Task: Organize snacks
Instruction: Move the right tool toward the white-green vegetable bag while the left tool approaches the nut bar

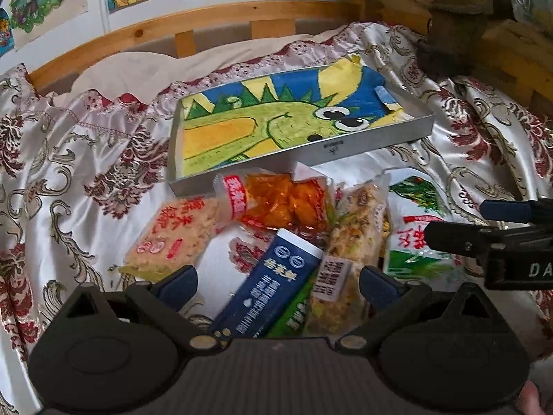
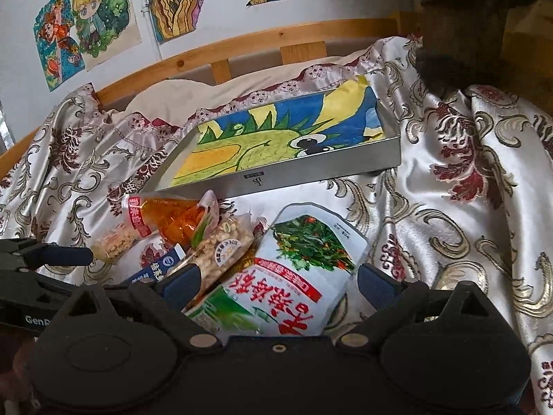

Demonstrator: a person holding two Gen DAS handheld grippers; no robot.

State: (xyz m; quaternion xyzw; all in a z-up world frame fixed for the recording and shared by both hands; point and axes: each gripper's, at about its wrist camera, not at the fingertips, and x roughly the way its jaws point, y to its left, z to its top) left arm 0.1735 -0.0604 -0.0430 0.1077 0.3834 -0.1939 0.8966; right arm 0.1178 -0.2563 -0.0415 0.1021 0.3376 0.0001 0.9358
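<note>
A heap of snack packs lies on the patterned satin cloth [image 1: 86, 173]. It holds a rice-cracker pack [image 1: 169, 238], an orange pack [image 1: 283, 204], a blue carton [image 1: 273, 283], a grain bar [image 1: 352, 242] and a white-and-green bag [image 1: 414, 228]. Behind the heap sits a metal tray [image 1: 321, 148] lined with a dragon drawing. My left gripper [image 1: 278, 283] is open, its fingers either side of the carton and the bar. My right gripper [image 2: 279, 280] is open just above the white-and-green bag [image 2: 300, 259], which lies between its fingers. The pads do not visibly press on it.
A wooden bed rail [image 1: 207, 24] and a wall with drawings run behind the tray [image 2: 311, 173]. A dark brown post [image 2: 463, 27] stands at the back right. Folded cloth spreads to the right [image 2: 466, 207]. A finger [image 2: 62, 255] of my left gripper shows at the right wrist view's left edge.
</note>
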